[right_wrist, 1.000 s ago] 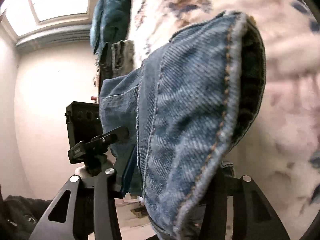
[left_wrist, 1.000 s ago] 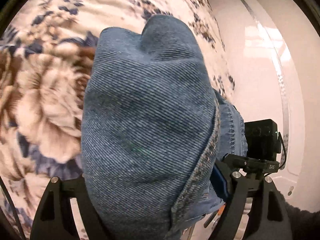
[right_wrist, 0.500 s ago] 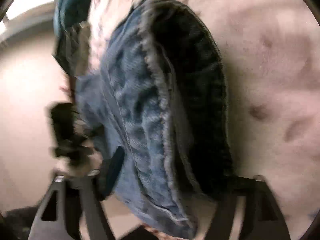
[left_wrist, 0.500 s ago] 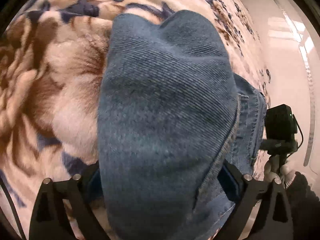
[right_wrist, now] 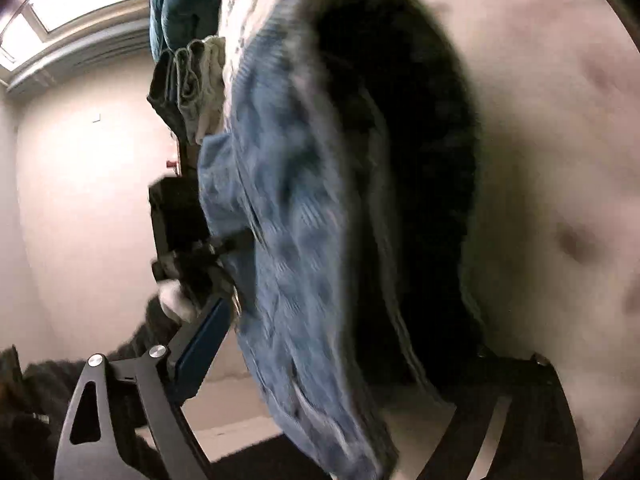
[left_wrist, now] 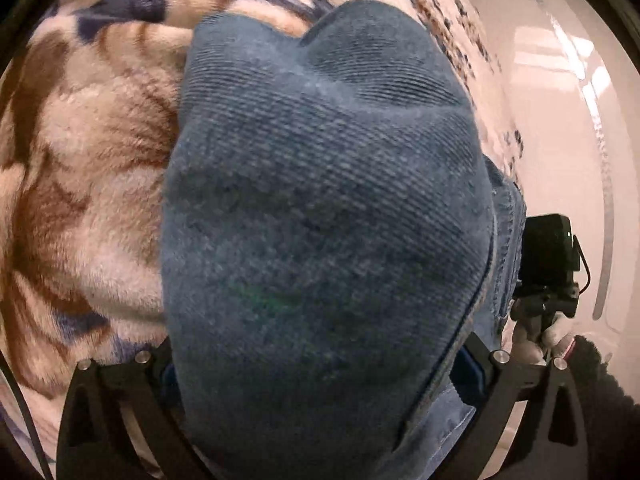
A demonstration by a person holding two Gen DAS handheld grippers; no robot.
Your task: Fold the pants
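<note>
Blue denim pants [left_wrist: 328,240] fill the middle of the left wrist view, bulging between the fingers of my left gripper [left_wrist: 320,380], which is shut on them. In the right wrist view the same pants [right_wrist: 304,240] hang blurred between the fingers of my right gripper [right_wrist: 340,392], which is shut on their edge; a dark inner fold shows on the right. Each view shows the other gripper beside the pants, the right one [left_wrist: 548,264] and the left one [right_wrist: 188,248]. The fingertips are hidden by denim.
A floral fleece blanket [left_wrist: 88,160] lies under the pants and shows in the right wrist view [right_wrist: 560,160] too. Folded clothes [right_wrist: 188,80] and a teal cushion [right_wrist: 180,4] sit at the blanket's far edge. A white wall [left_wrist: 560,120] lies beyond the bed.
Both grippers have moved with the pants held in them; the denim has swung closer over the blanket, and the right view has rotated and blurred, with the dark fold now facing the camera.
</note>
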